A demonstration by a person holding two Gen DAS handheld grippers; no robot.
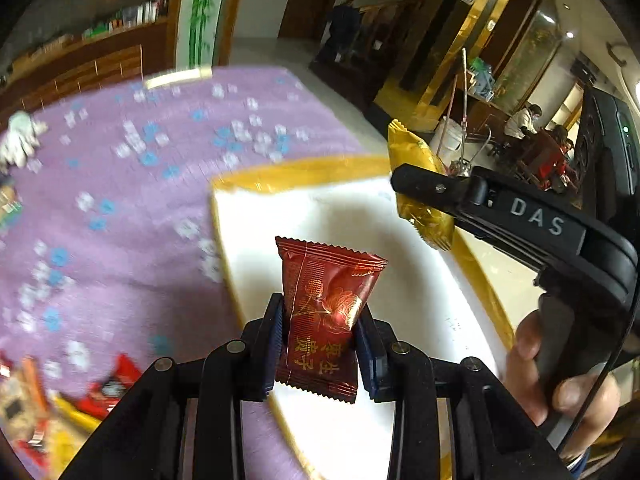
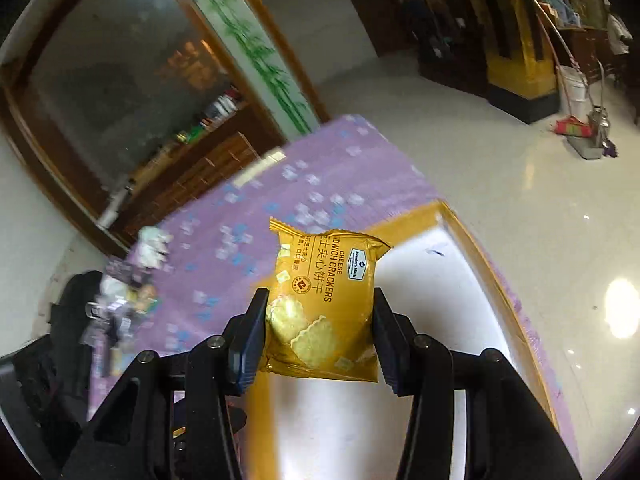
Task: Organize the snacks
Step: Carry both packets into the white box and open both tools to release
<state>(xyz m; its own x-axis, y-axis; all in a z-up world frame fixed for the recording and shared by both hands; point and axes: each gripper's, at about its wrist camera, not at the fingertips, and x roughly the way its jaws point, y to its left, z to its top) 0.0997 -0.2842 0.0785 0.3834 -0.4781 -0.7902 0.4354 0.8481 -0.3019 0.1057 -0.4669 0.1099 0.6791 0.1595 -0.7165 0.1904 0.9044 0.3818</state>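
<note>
Left tool (image 1: 320,336) clamps a red candy packet (image 1: 326,320) with gold Chinese characters. Right tool (image 2: 320,332) clamps a yellow "CHEESE SANDWICH CRACKERS" packet (image 2: 324,300). Both hang over the gold-rimmed white tray (image 1: 360,208); desk snacks are blurred.

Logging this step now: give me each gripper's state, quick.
Left gripper: shut on the red snack packet, above the white tray.
Right gripper: shut on the yellow cracker packet.
</note>
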